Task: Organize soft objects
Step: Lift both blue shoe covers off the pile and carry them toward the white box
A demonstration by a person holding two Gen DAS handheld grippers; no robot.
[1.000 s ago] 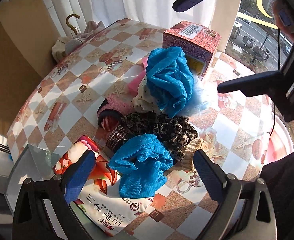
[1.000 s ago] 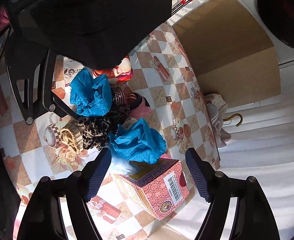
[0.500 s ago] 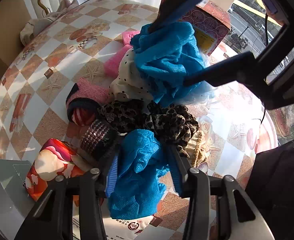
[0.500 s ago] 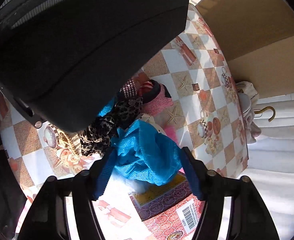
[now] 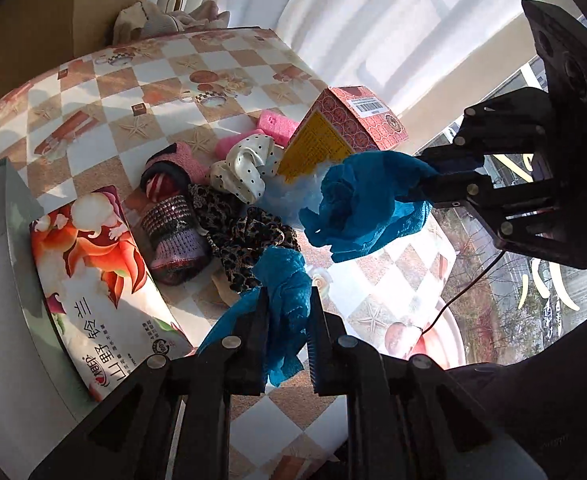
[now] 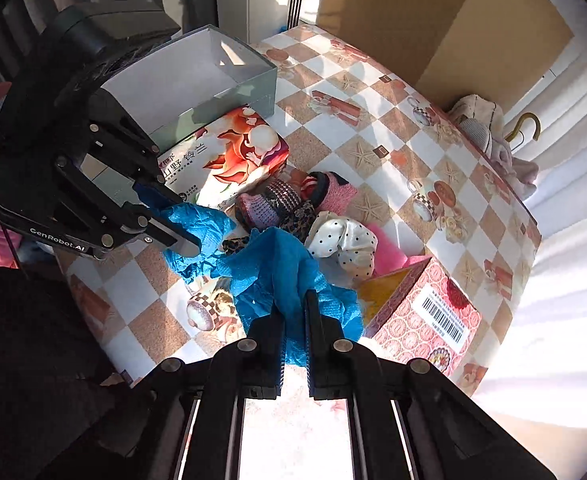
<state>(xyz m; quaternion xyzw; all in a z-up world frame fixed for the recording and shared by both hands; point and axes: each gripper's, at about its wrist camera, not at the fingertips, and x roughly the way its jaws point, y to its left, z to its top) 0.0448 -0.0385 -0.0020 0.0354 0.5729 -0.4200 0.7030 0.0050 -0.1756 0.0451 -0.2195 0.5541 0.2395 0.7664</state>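
Note:
Two crumpled blue non-woven cloths hang lifted above the pile. In the left wrist view my left gripper (image 5: 288, 300) is closing its jaws on one blue cloth (image 5: 283, 276), which the pads pinch between them. My right gripper (image 5: 423, 178) comes in from the right, shut on the other blue cloth (image 5: 361, 208). In the right wrist view my right gripper (image 6: 295, 300) grips its cloth (image 6: 277, 264), and the left gripper (image 6: 177, 220) holds its own cloth (image 6: 209, 224) at the left. Both cloths are clear of the checked table (image 5: 141, 92).
On the table lie a leopard scrunchie (image 5: 245, 236), a knitted purple-pink piece (image 5: 173, 232), a polka-dot scrunchie (image 5: 241, 168) and pink foam (image 5: 277, 122). A red carton (image 5: 357, 120), a tissue pack (image 5: 93, 264) and an open grey box (image 6: 221, 64) stand around them.
Both grippers went from wide open above the pile to shut on a blue cloth each, then rose and rolled, lifting the cloths off the pile.

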